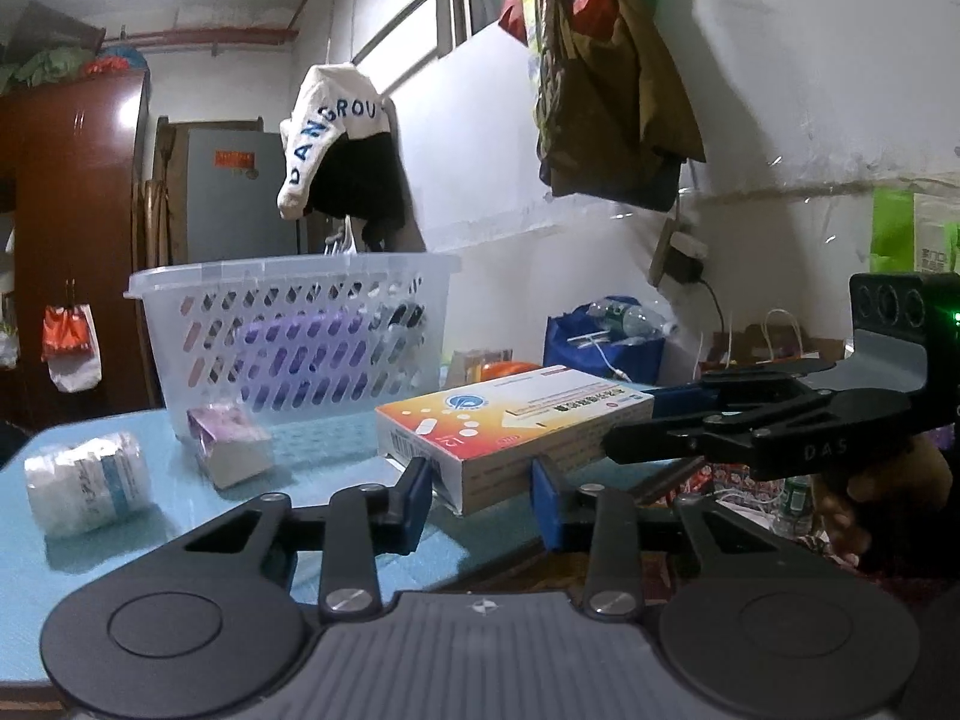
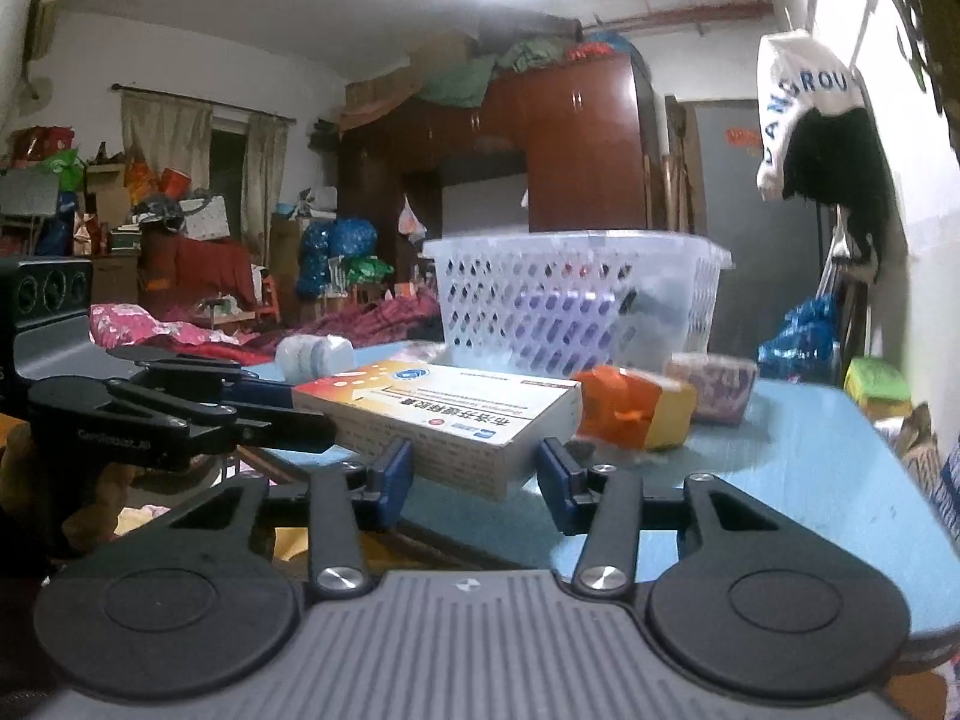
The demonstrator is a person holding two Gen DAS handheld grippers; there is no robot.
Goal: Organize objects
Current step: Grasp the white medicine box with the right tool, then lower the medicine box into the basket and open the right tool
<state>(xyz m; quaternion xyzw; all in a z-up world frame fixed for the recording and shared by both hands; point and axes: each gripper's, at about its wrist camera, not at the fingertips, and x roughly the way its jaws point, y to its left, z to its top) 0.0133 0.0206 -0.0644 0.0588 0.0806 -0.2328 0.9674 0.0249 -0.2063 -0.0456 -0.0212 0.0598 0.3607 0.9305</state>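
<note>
A white and orange medicine box [image 1: 510,426] is held above the blue table [image 1: 150,540] between both grippers. My left gripper [image 1: 482,495] is shut on its near end, blue pads on both sides. My right gripper [image 2: 474,471] grips the opposite end of the same box [image 2: 444,414]. Each gripper shows in the other's view, the right one [image 1: 750,426] and the left one [image 2: 180,414]. A white plastic basket [image 1: 294,330] stands behind on the table, with purple and dark items inside; it also shows in the right wrist view [image 2: 576,300].
On the table lie a white bottle on its side [image 1: 87,489], a purple-topped small box [image 1: 231,444] and an orange and yellow box [image 2: 636,408]. A jacket [image 1: 342,144] and bags [image 1: 606,72] hang above. The table edge is near the grippers.
</note>
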